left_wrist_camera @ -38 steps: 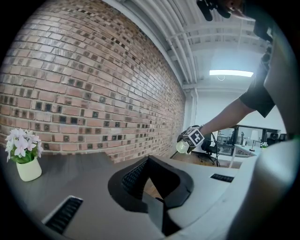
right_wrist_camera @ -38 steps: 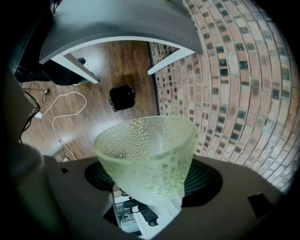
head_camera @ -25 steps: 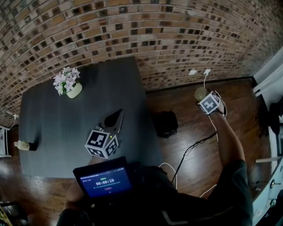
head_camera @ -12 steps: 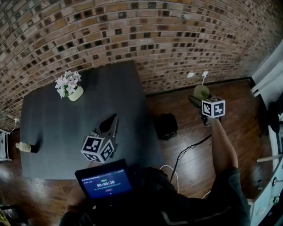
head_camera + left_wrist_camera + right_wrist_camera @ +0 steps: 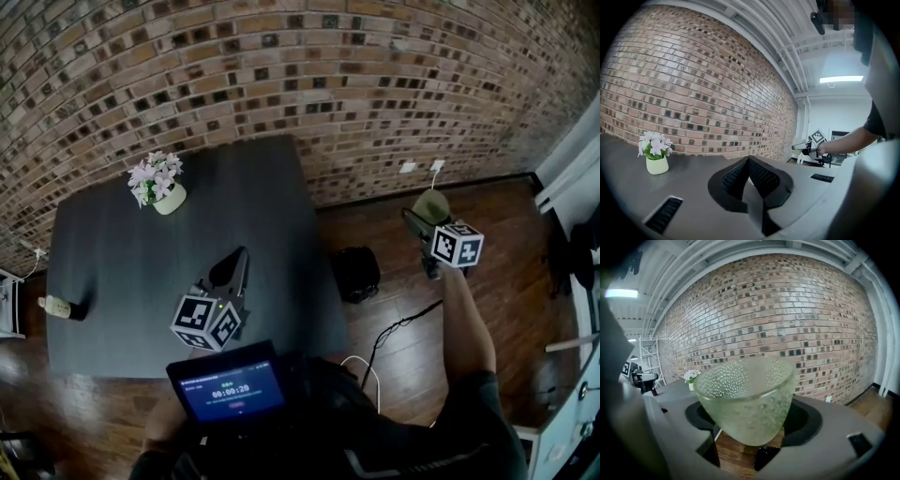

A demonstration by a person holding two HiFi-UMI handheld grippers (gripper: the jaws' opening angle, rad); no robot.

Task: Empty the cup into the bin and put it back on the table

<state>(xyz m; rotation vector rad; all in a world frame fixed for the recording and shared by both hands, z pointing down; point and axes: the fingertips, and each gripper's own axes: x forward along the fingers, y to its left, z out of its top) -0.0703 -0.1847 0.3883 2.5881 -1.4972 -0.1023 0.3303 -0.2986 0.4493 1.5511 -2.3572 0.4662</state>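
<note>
A pale green pebbled glass cup (image 5: 747,399) stands upright between the jaws of my right gripper (image 5: 752,417), which is shut on its sides. In the head view the cup (image 5: 431,204) hangs over the wooden floor, to the right of the dark grey table (image 5: 122,253) and beyond the black bin (image 5: 354,272). The right gripper (image 5: 424,214) also shows far off in the left gripper view (image 5: 811,145). I cannot see whether the cup holds anything. My left gripper (image 5: 236,258) rests over the table's near right part, its jaws (image 5: 749,161) shut with nothing in them.
A white pot of pink flowers (image 5: 157,183) stands at the table's far left and shows again in the left gripper view (image 5: 656,152). A small bottle (image 5: 58,307) lies at the left edge. A cable (image 5: 398,323) runs across the floor, and the brick wall (image 5: 309,84) closes the back.
The right gripper's marker cube has turned and come a little nearer to me, with the cup still held right of the bin. The left gripper has barely moved.
</note>
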